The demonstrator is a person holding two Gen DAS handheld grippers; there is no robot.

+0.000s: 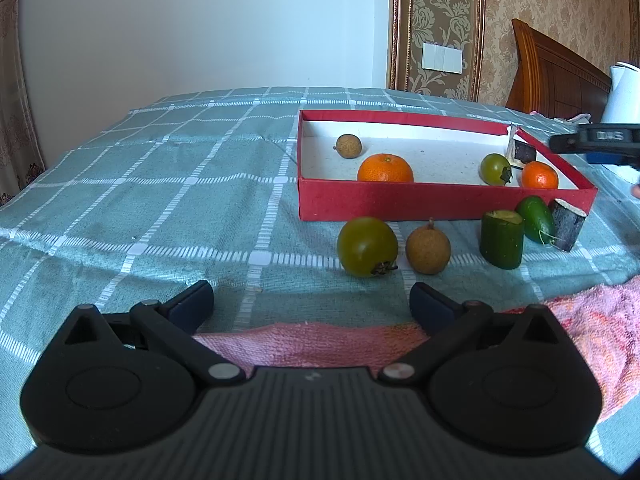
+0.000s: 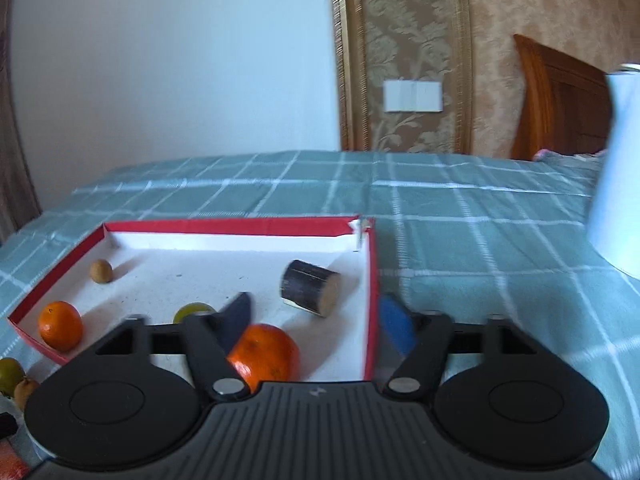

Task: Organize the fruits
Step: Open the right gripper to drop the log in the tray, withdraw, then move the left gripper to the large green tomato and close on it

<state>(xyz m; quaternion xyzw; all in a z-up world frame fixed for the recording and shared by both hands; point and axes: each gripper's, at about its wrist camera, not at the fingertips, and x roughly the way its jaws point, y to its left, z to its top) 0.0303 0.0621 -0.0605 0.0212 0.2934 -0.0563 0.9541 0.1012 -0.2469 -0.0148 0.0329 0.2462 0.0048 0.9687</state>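
Fruits: the right gripper (image 2: 316,320) hangs spread and empty over the red box (image 2: 370,280), a small orange (image 2: 266,354) and dark cane piece (image 2: 310,288) below; the left gripper (image 1: 312,300), also apart, faces a firm green tomato (image 1: 367,246), best pinched across its round middle

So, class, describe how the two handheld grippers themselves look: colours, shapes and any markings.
The left gripper is matte black plastic: a ribbed centre block, two round housings with triangular cut-outs, silver pivot pins, and dark navy pads on its fingers. The right gripper has the same black body, but one pad looks brighter blue. Its side, seen from the left camera, carries pale lettering too blurred to read.
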